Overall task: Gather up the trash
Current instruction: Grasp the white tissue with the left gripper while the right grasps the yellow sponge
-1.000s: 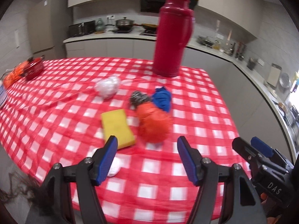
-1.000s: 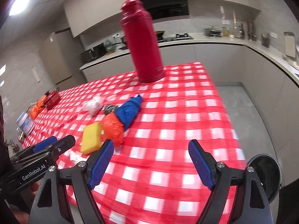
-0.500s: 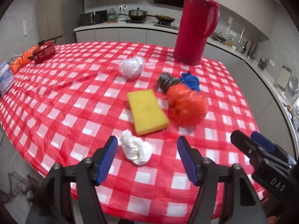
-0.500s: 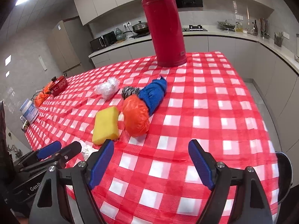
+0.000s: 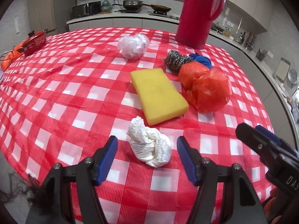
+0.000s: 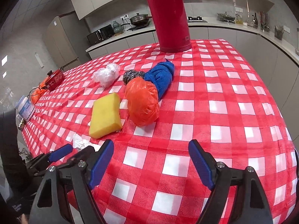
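A crumpled white tissue (image 5: 149,146) lies on the red checked tablecloth (image 5: 74,85), right between the open fingers of my left gripper (image 5: 147,157); the right wrist view shows part of it (image 6: 79,141). A crumpled orange plastic bag (image 5: 204,90) (image 6: 142,100) and a clear plastic wad (image 5: 133,45) (image 6: 106,73) lie farther in. My right gripper (image 6: 151,161) is open and empty over bare cloth near the table's front edge.
A yellow sponge (image 5: 158,96), a steel scourer (image 5: 174,61), a blue cloth (image 6: 160,76) and a tall red thermos (image 6: 169,16) sit mid-table. A small red pot (image 5: 35,42) and a white jar (image 6: 25,108) stand at the far left. Kitchen counters run behind.
My left gripper has moved forward and down, so the white tissue now lies between its fingers. My right gripper has moved closer over the table. Both stay open.
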The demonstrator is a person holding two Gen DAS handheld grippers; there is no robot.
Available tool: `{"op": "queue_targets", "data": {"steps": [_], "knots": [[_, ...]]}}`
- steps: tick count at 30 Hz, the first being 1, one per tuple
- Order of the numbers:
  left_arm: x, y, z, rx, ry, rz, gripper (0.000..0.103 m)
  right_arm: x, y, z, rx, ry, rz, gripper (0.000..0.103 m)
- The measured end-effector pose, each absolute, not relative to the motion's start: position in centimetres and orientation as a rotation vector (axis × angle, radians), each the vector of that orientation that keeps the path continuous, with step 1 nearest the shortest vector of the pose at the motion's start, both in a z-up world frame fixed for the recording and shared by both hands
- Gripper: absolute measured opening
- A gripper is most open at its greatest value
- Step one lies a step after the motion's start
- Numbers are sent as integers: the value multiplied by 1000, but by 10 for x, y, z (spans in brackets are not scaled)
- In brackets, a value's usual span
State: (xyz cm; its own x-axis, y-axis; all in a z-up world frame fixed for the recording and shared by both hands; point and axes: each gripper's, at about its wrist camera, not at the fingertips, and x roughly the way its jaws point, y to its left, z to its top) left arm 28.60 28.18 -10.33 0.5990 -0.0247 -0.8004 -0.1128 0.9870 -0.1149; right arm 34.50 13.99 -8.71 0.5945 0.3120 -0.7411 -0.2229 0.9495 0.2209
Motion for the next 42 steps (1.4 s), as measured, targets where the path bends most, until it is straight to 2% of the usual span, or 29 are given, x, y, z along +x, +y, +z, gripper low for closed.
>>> {"op": "queue_targets", "data": {"steps": [1, 2, 6, 19, 42], "knots": [[287, 283, -105, -163, 934, 43, 56, 346, 141, -88, 109, 883, 311, 84], [288, 284, -107, -167, 938, 36, 46, 347, 143, -88, 107, 883, 310, 84], [287, 286, -106, -162, 920, 30, 43, 350, 150, -88, 105, 882, 320, 84], [301, 340, -68, -195, 799, 120, 42, 362, 196, -79, 78, 861, 404, 83], [328, 393, -79, -228, 821, 127, 42, 412, 268, -105, 36, 906, 447, 83]]}}
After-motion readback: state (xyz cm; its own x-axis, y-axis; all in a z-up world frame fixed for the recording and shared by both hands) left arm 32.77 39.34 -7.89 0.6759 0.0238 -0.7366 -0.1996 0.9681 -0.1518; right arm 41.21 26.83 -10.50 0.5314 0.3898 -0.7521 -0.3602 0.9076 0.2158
